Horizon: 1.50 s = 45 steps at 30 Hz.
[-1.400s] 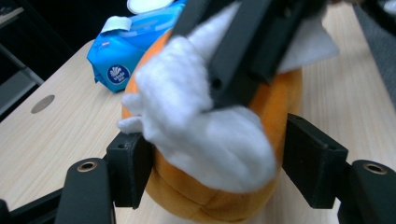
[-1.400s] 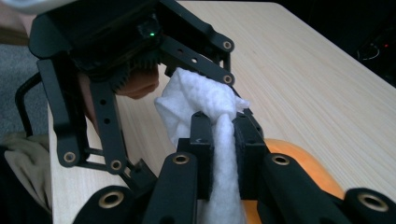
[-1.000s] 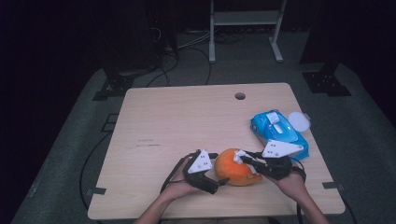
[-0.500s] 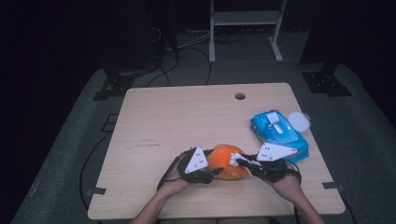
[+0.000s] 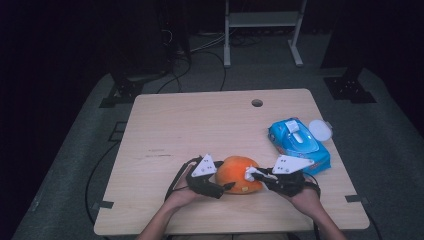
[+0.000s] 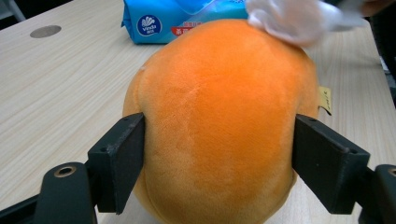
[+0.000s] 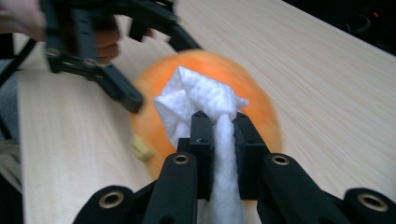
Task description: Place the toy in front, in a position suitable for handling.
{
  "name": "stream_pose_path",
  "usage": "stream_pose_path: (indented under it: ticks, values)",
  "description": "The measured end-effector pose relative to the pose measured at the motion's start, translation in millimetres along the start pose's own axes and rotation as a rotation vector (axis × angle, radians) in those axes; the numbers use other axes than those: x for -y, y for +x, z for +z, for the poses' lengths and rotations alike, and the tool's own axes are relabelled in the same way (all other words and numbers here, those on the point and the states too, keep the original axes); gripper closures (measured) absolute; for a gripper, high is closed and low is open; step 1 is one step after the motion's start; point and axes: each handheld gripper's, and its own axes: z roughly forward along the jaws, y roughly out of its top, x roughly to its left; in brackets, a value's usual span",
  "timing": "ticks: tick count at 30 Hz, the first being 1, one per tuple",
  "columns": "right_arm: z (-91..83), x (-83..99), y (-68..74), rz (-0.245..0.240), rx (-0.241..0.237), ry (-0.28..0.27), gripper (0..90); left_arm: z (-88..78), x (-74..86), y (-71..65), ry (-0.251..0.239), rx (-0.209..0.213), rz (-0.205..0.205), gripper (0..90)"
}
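Note:
An orange plush toy (image 5: pixel 239 172) lies near the front edge of the wooden table (image 5: pixel 200 125). My left gripper (image 5: pixel 224 176) comes in from its left. In the left gripper view the plush (image 6: pixel 219 116) sits between the two black pads, which press into its sides. These jaws have just been opening, with the plush still between them. My right gripper (image 5: pixel 251 174) is shut on a white tissue (image 7: pixel 196 95). It holds the wad against the top of the plush (image 7: pixel 261 107), as the left gripper view also shows the tissue (image 6: pixel 299 18).
A blue tissue pack (image 5: pixel 298 142) lies to the right of the plush, close behind my right hand. A round white lid (image 5: pixel 320 130) sits at the table's right edge. A small hole (image 5: pixel 257 103) marks the far side of the tabletop.
The plush has shifted slightly left and away from the person. My left gripper has moved in on it and its jaws now sit on its sides. The right gripper keeps the tissue on the plush.

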Motion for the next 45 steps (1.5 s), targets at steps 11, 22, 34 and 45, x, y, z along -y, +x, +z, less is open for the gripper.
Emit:
stream_pose_path:
  ticks: [11, 22, 34, 45]
  values:
    - [-2.5, -1.3, 0.7, 0.020, -0.016, -0.029, 80.0, -2.0, -3.2, 3.1, -0.038, 0.060, -0.042, 22.7]
    - [0.2, 10.1, -9.4, 0.055, 0.015, 0.008, 80.0, -9.3, -5.5, 1.7, -0.038, 0.114, -0.026, 19.7]
    - [10.5, -6.7, 14.2, -0.031, -0.061, -0.013, 80.0, 5.9, -7.8, -21.9, -0.002, 0.095, 0.080, 24.8]
    - [1.7, 6.0, -2.2, 0.016, -0.004, 0.000, 80.1, 11.0, -5.8, -7.8, 0.051, 0.101, -0.044, 12.8]
